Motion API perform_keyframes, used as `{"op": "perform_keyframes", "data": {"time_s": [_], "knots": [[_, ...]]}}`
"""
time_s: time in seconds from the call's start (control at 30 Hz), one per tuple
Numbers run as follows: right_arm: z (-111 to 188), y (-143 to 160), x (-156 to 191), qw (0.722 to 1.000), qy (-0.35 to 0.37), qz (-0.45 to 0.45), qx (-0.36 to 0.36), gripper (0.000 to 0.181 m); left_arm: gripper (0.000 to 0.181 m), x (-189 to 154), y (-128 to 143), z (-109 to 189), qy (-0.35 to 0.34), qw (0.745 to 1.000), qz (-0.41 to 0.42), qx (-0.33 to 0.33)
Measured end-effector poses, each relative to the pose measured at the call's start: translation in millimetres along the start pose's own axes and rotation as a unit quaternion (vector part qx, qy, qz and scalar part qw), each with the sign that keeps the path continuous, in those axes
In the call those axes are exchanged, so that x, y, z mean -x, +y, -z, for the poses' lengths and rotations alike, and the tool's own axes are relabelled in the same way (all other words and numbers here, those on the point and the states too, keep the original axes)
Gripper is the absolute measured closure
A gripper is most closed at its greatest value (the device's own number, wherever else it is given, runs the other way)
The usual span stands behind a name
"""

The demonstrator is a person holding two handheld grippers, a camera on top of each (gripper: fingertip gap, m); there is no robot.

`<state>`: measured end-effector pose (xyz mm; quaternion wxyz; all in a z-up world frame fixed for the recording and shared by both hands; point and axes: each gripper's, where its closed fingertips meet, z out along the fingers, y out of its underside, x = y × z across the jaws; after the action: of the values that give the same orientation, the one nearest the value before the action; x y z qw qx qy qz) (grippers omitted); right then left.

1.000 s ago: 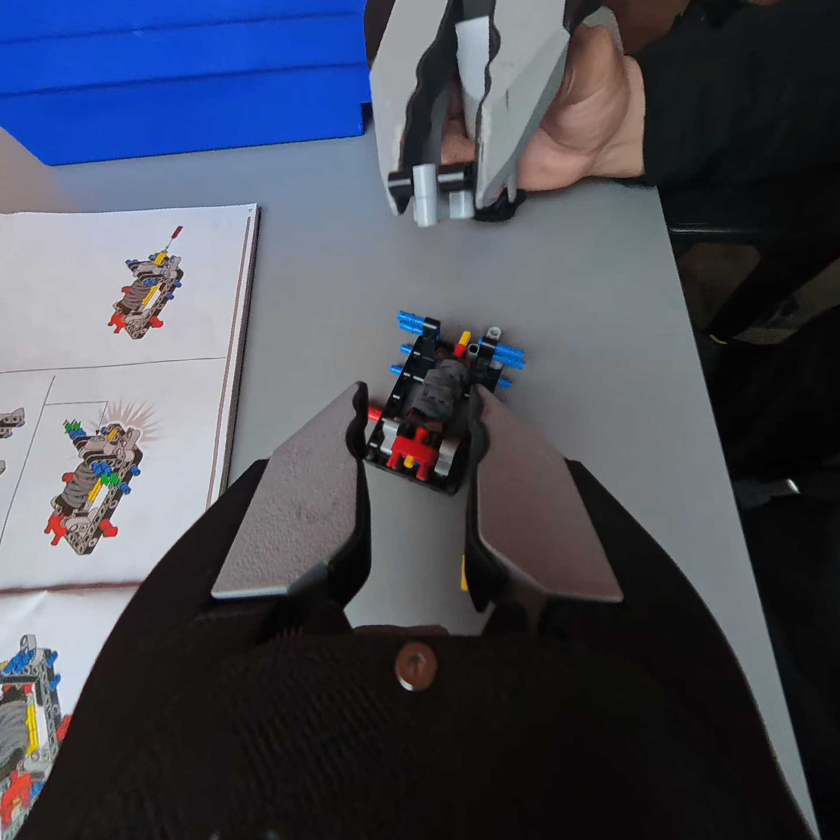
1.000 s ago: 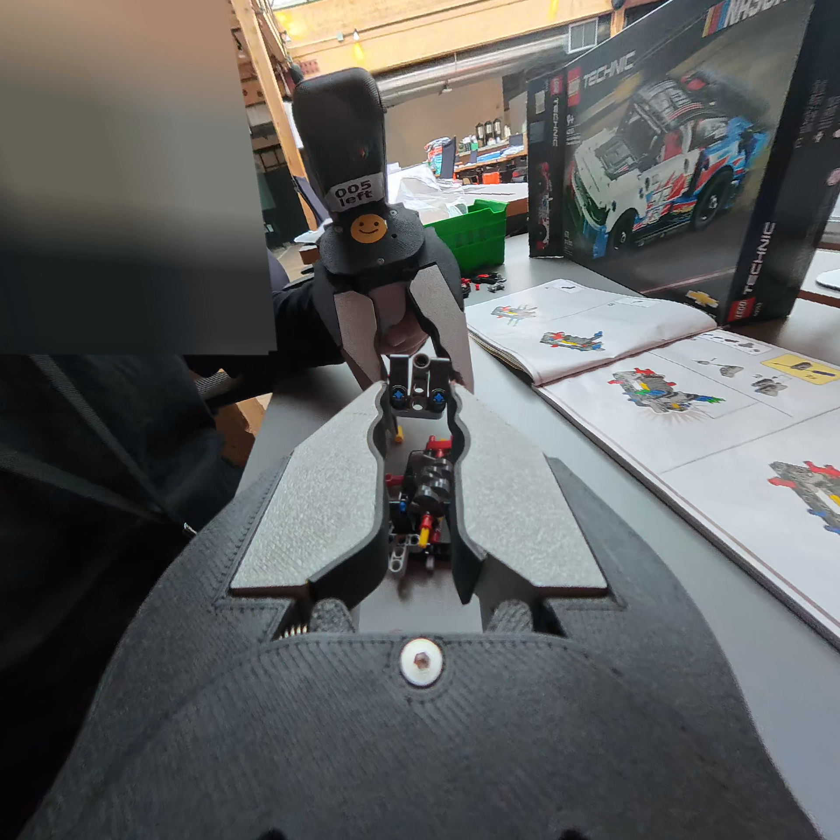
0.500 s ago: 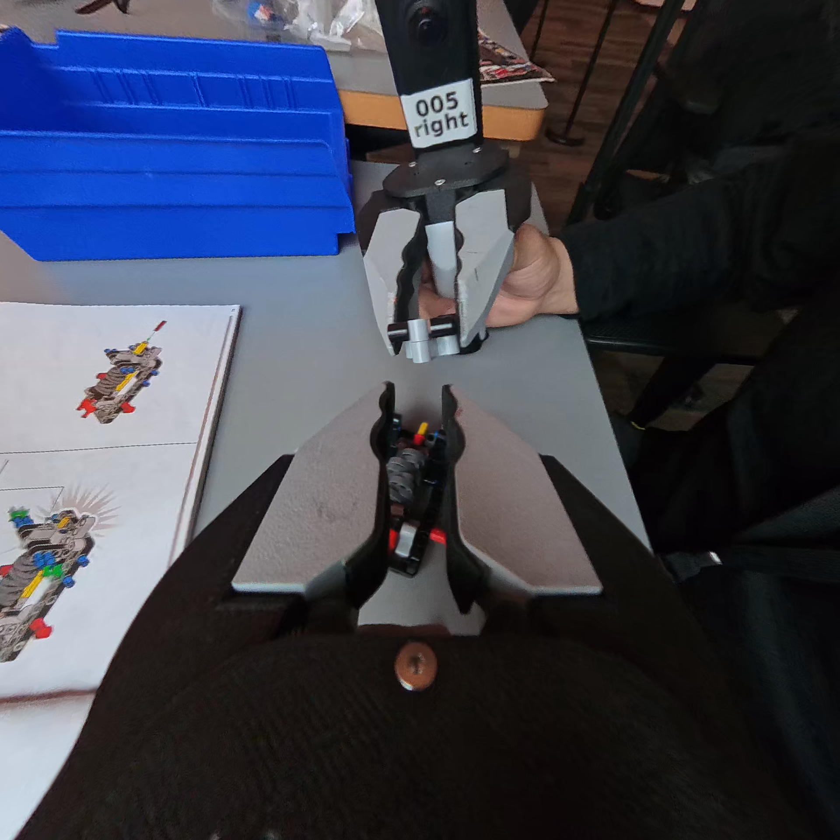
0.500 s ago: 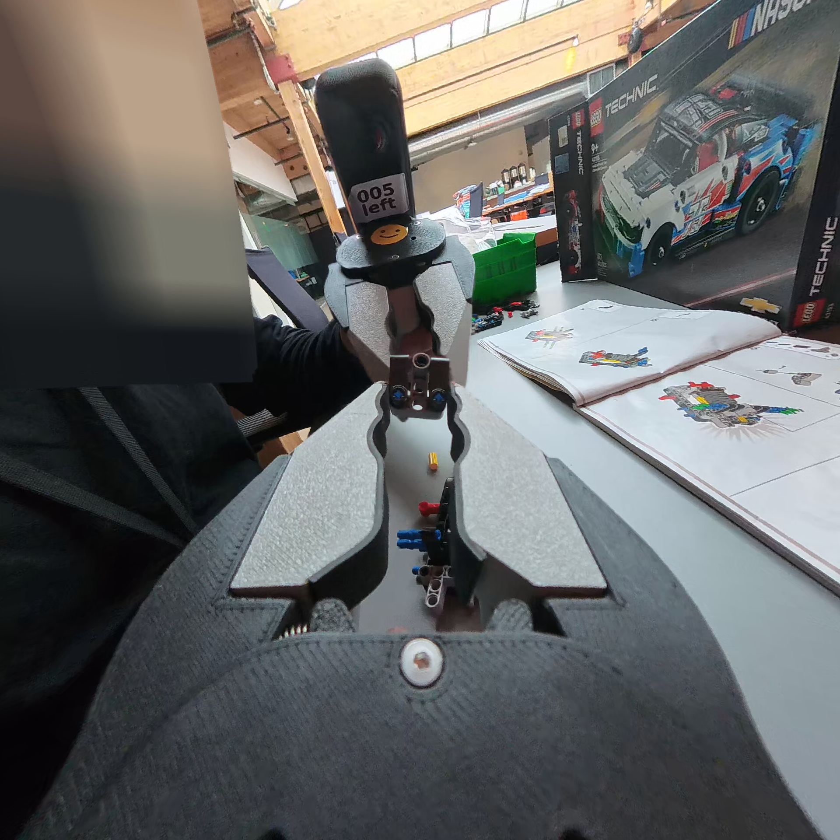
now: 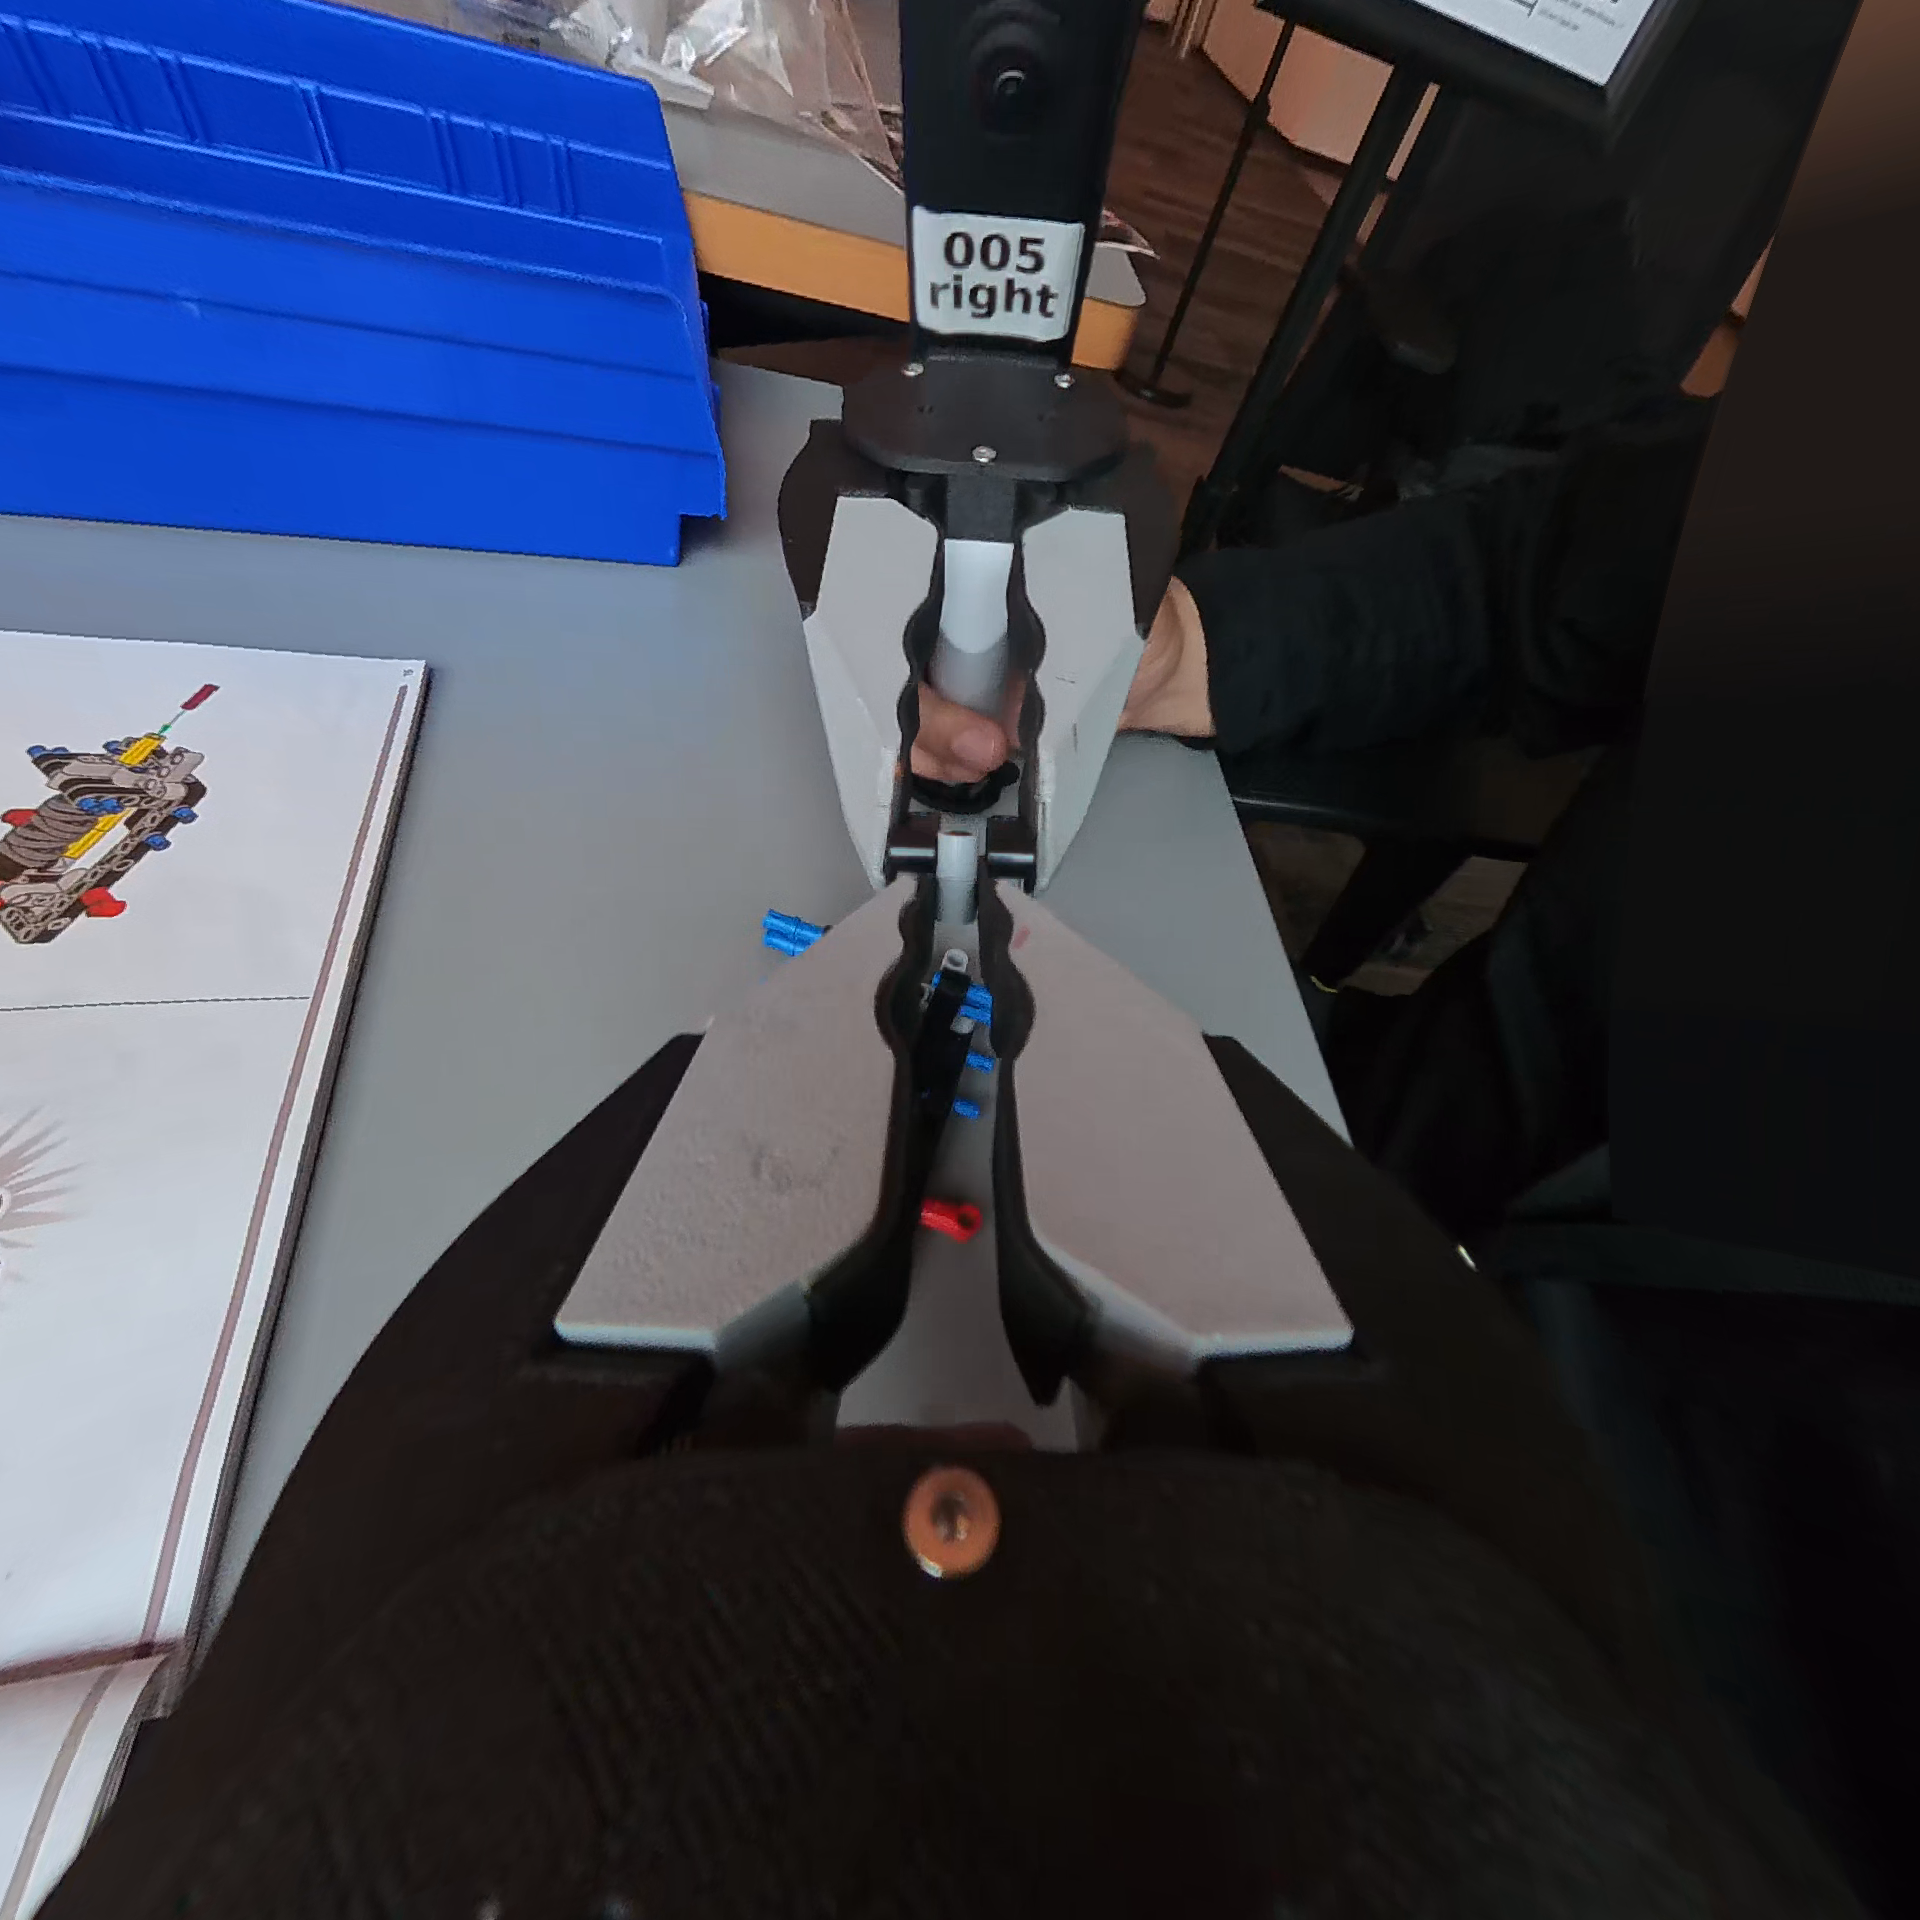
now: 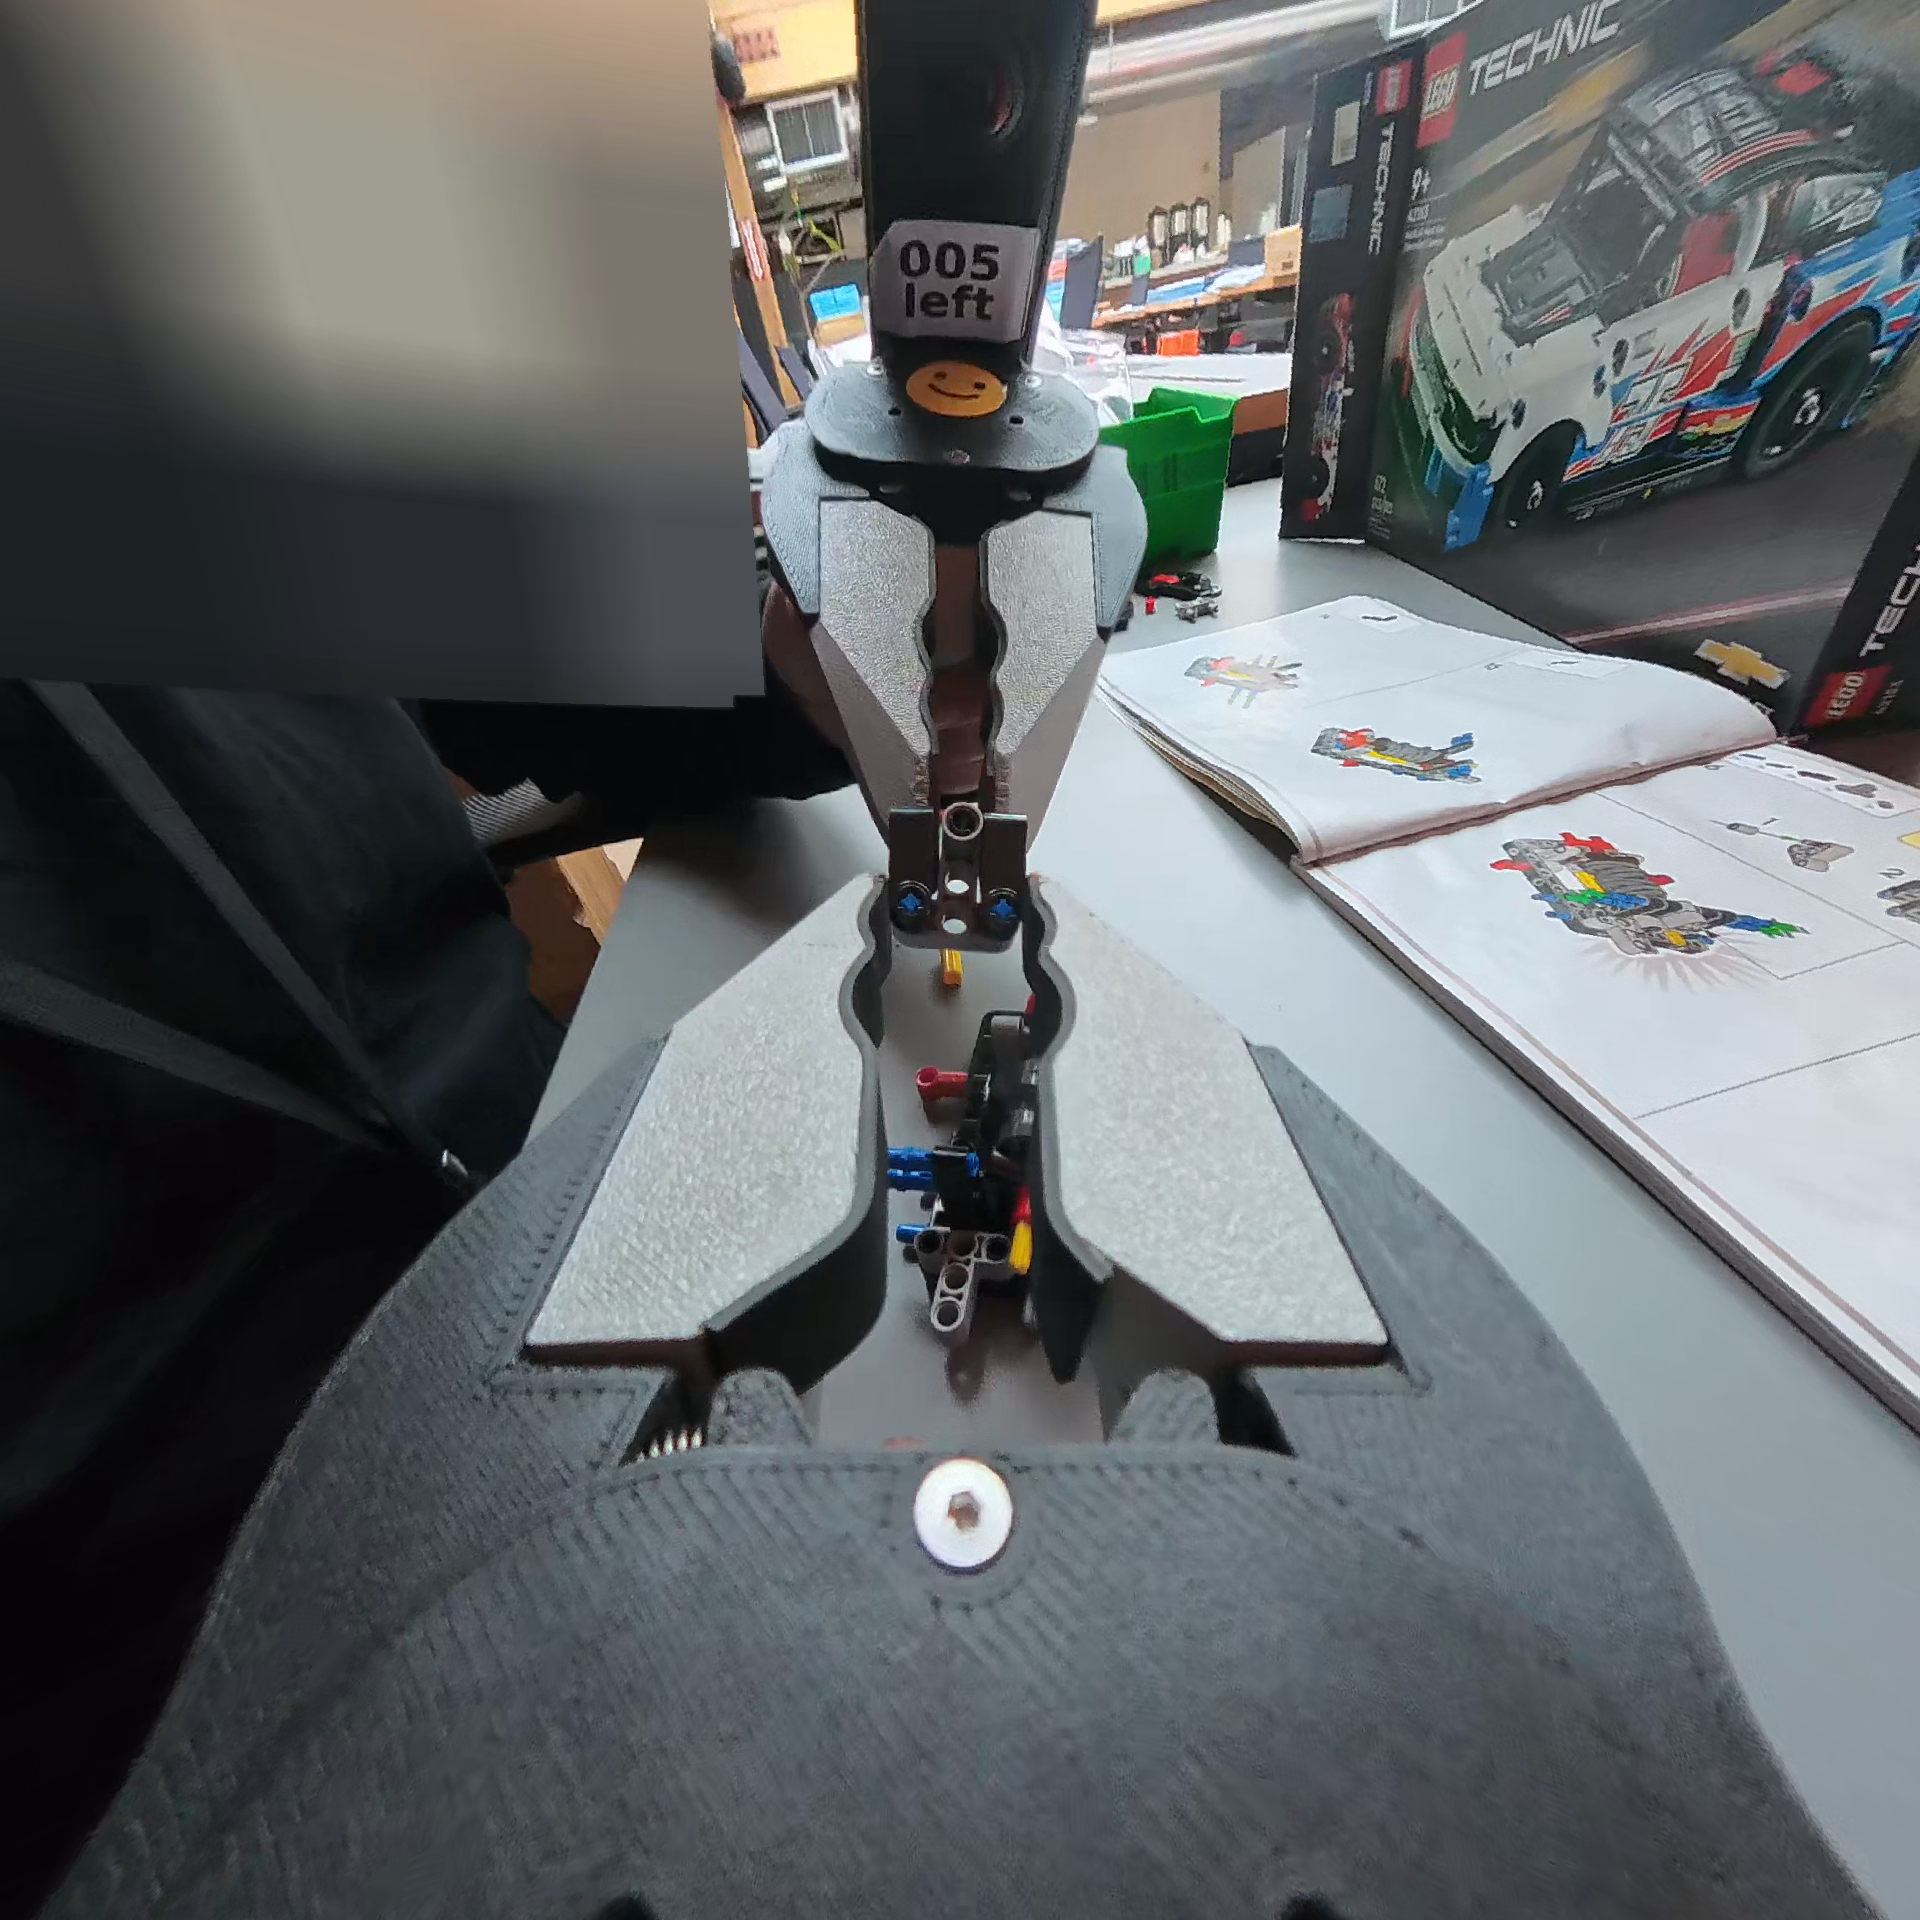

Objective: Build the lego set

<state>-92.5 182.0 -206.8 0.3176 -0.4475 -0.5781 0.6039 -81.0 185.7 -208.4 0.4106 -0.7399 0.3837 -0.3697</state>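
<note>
Left claw (image 5: 951, 925) clamped, right claw (image 6: 956, 914) clamped, tip-to-tip

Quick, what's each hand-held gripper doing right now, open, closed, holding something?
Left hand-held gripper: closed on the lego assembly.
Right hand-held gripper: closed on a small black and grey piece.

Two grippers (image 5: 951, 914) (image 6: 956, 914), one instruction booklet (image 6: 1558, 831), one set box (image 6: 1621, 312), one blue bin (image 5: 343, 312), one green bin (image 6: 1179, 468)

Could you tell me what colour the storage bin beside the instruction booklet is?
Blue; the storage bin shows best in the left wrist view.
</note>
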Motion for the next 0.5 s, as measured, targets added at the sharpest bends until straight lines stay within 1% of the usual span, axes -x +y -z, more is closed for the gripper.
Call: {"op": "perform_keyframes", "data": {"time_s": [0.03, 0.13, 0.27, 0.37, 0.5], "knots": [[-1, 2, 0, 1.000, 0.000, 0.001, 0.008, 0.160, 0.176, 0, 2, 0, 0.001, 1.000, -0.001, 0.007], [-2, 7, -3, 1.000, 0.005, -0.002, 0.027, 0.152, 0.176, 8, 15, -1, -0.023, 0.998, -0.014, 0.052], [-1, 9, -7, 0.999, 0.016, 0.004, 0.038, 0.144, 0.176, 13, 40, -3, -0.045, 0.988, -0.040, 0.140], [-3, 10, -7, 0.998, 0.018, 0.013, 0.058, 0.142, 0.176, 11, 54, -5, -0.050, 0.980, -0.055, 0.187], [-8, 17, -2, 0.994, 0.017, 0.040, 0.102, 0.140, 0.176, 8, 58, -6, -0.063, 0.973, -0.075, 0.209]]}}
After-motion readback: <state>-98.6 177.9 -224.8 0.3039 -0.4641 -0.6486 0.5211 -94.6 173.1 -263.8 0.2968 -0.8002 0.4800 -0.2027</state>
